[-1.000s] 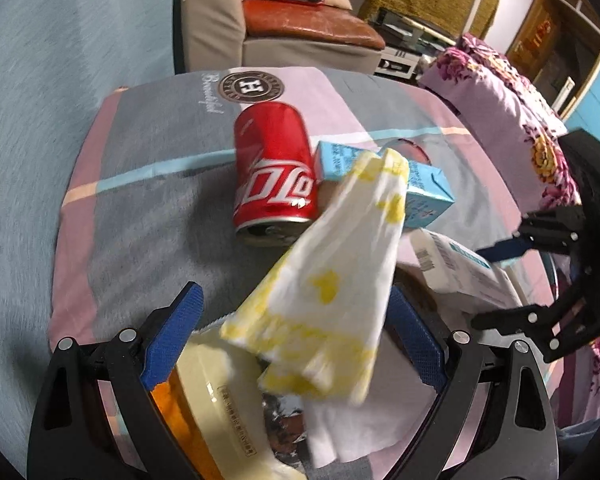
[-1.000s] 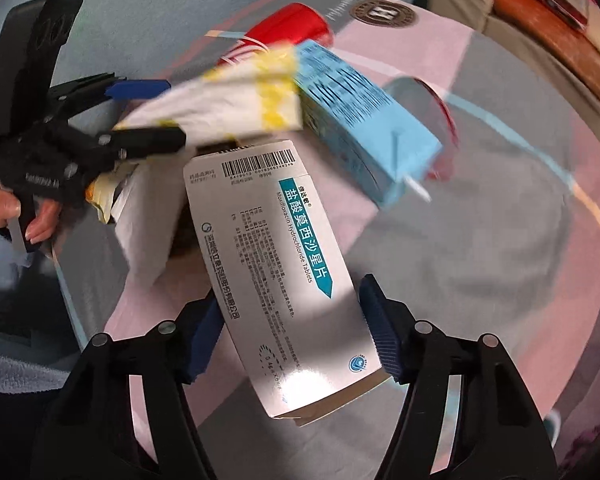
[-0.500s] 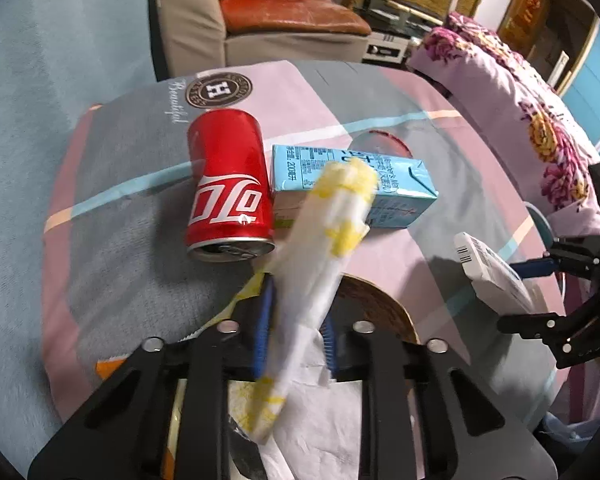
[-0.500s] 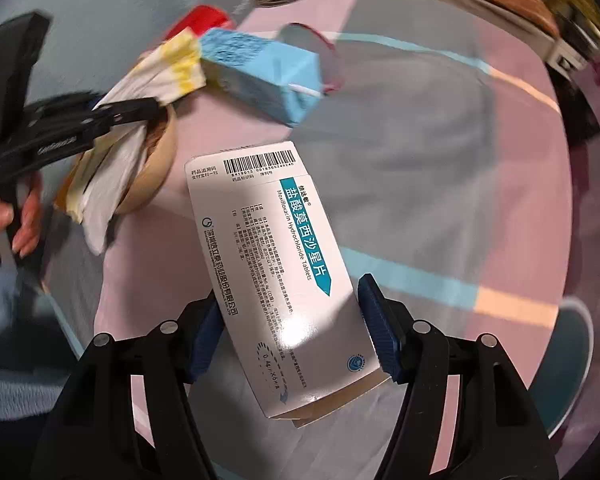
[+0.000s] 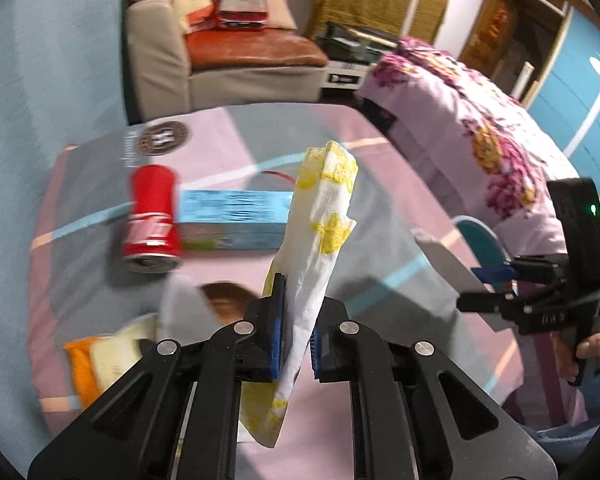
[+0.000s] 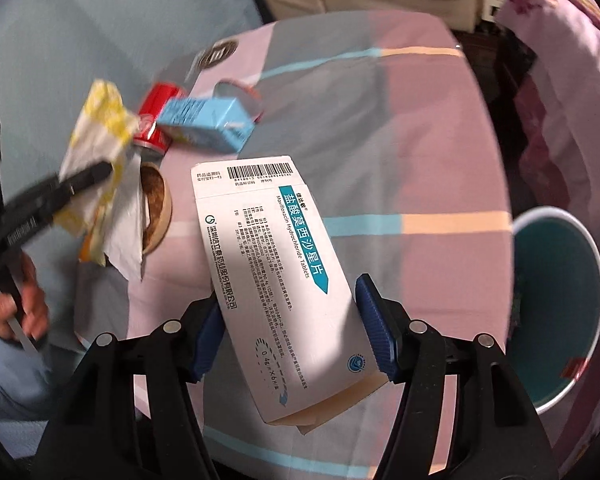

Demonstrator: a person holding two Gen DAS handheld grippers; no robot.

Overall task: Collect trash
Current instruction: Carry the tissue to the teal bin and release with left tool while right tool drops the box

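Left wrist view: the left claw (image 5: 296, 336) is clamped on a yellow-and-white crumpled wrapper (image 5: 320, 236) that sticks up between its pads, lifted above the desk (image 5: 380, 208). Right wrist view: the right claw (image 6: 292, 320) grips a white medicine box (image 6: 268, 264) near the desk's edge, beside a teal bin (image 6: 556, 300). A red can (image 5: 152, 224) and blue carton (image 5: 232, 220) lie touching, mid-desk.

White medicine box (image 6: 276, 280), frame centre: "Moxifloxacin Hydrochloride Tablets", Chinese chars on teal band, barcode at top, "0.4g × 6" near bottom. Red can (image 5: 152, 220): logo too blurred.
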